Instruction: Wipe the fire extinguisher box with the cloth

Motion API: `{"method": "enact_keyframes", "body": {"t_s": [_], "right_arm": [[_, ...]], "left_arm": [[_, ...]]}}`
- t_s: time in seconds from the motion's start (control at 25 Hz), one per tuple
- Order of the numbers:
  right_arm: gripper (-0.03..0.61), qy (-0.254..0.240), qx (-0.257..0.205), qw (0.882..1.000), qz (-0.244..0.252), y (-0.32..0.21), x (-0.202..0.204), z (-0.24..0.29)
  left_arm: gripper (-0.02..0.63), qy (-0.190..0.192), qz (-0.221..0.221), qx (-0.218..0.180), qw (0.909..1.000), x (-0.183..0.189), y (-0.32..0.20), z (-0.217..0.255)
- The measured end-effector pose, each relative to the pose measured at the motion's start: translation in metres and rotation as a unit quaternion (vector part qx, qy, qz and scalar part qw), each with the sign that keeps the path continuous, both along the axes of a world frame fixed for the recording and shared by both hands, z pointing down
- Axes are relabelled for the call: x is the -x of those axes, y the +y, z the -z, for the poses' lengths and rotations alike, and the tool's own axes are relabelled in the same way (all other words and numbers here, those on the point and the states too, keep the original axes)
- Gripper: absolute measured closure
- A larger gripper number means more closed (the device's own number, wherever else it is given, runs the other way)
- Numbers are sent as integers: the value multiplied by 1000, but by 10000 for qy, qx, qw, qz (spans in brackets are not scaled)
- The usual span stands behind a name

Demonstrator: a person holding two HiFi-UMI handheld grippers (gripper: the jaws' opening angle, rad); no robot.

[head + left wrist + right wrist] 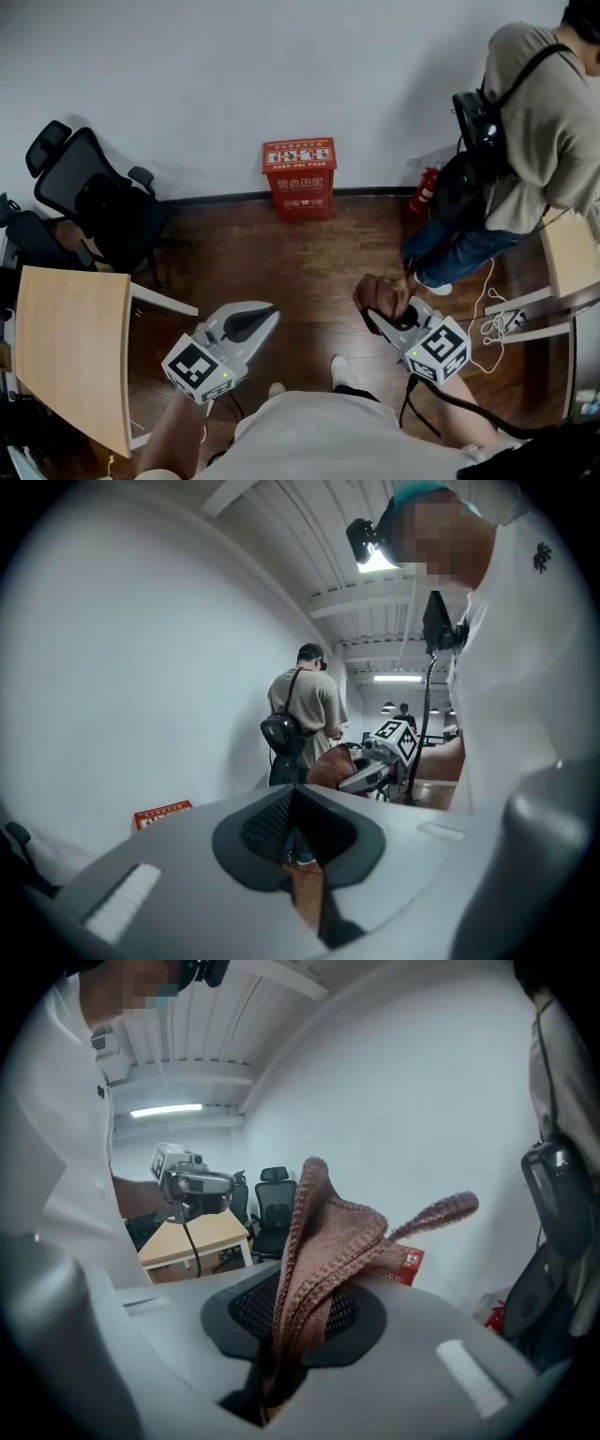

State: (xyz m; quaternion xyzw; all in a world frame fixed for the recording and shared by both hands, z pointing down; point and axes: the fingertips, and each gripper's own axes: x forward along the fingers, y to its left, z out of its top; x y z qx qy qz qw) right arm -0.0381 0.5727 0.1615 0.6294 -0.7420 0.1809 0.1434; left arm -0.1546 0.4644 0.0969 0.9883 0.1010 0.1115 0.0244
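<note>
The right gripper (377, 317) is pinching a brown cloth (323, 1251) between its jaws, and the cloth is sticking up out of them. The left gripper (261, 319) is keeping its jaws pressed together on nothing. The red box (299, 178) is standing on the floor (234, 272) against the wall (234, 84), well apart from both grippers.

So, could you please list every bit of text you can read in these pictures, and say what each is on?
"灭火器箱": white characters on the front of the red box; the last two are less sure.
Lid of the box: white pictograms and small print, too small to read.
Line under the big characters: too small to read.
Nothing else is readable.
</note>
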Motion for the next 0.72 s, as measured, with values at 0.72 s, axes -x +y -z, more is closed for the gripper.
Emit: {"method": "enact_keyframes", "body": {"t_s": [0.72], "right_arm": [[526,603,-150,9980,-87,-37,143,45]], "left_arm": [[614,298,-198,-13,9994,147,-26,7]]}}
